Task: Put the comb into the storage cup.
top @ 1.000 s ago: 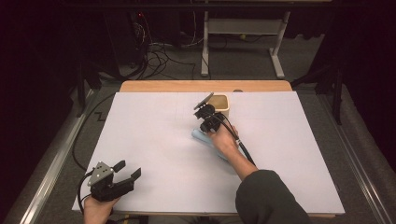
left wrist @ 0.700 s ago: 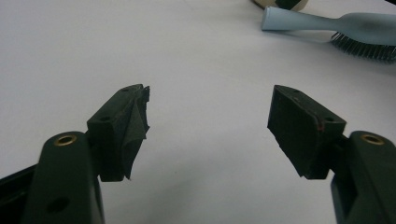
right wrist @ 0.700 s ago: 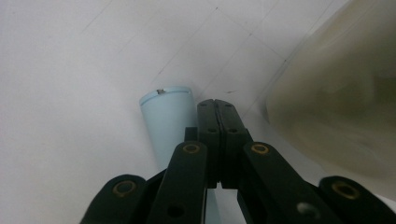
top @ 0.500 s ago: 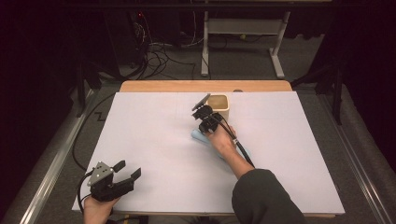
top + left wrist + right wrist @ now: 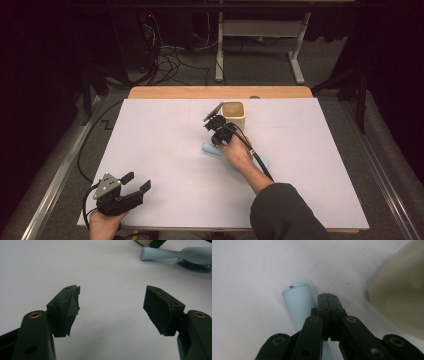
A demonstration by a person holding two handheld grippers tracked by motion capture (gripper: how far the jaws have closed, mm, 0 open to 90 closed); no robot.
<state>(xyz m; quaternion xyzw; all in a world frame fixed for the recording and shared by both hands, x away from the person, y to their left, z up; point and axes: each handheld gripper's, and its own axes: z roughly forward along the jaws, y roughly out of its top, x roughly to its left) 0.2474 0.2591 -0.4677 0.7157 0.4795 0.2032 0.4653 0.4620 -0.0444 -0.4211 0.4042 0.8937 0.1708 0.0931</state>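
A light blue hairbrush (image 5: pixel 207 148) lies on the white sheet near the middle, its handle end toward the left; it also shows in the left gripper view (image 5: pixel 175 253). My right gripper (image 5: pixel 214 139) is shut with its jaws pressed together and nothing between them (image 5: pixel 327 295), just over the brush handle (image 5: pixel 298 300), beside a beige cup (image 5: pixel 233 111). At the near left corner my left gripper (image 5: pixel 136 181) rests open with nothing in the gap between its jaws (image 5: pixel 112 293).
The beige cup (image 5: pixel 402 290) stands upright at the back of the white sheet (image 5: pixel 165 140), close to the right gripper. A wooden table edge (image 5: pixel 175 92) runs along the back. Metal rails (image 5: pixel 55 175) flank the table, and cables lie on the floor beyond.
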